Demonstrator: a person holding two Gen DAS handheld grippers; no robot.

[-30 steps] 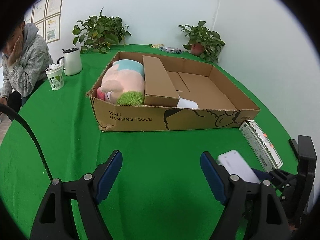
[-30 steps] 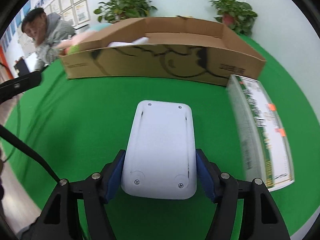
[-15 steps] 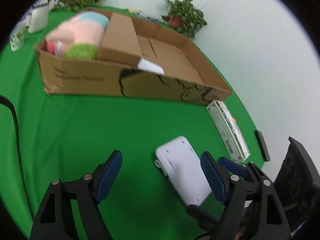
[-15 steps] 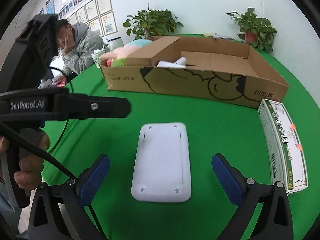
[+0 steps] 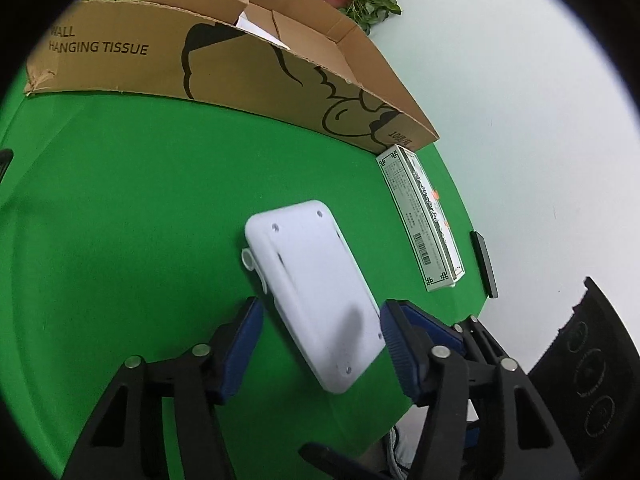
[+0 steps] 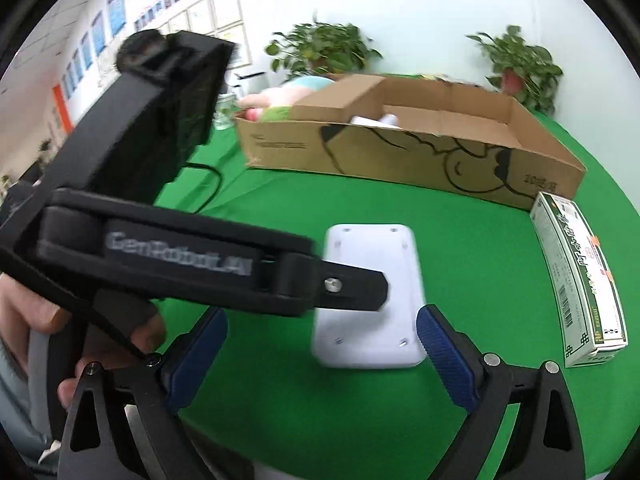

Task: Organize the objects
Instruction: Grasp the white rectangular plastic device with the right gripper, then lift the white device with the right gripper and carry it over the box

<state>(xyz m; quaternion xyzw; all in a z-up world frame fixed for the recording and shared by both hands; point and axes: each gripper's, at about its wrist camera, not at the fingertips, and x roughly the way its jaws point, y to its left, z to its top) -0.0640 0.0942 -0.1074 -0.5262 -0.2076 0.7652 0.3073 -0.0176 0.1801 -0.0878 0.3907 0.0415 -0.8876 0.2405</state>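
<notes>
Green felt table [image 5: 120, 200] bears smooth rounded white plastic case [image 5: 316, 280].

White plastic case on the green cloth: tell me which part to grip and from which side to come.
Grip the white plastic case across its two long side edges, near the end closest to the table edge. It lies flat on the green cloth, so come down at a slant from that end. The left gripper already straddles that end, its jaws closing but not yet pressing on it.

An office: framed certificates [image 6: 224, 8] line the wall.
</notes>
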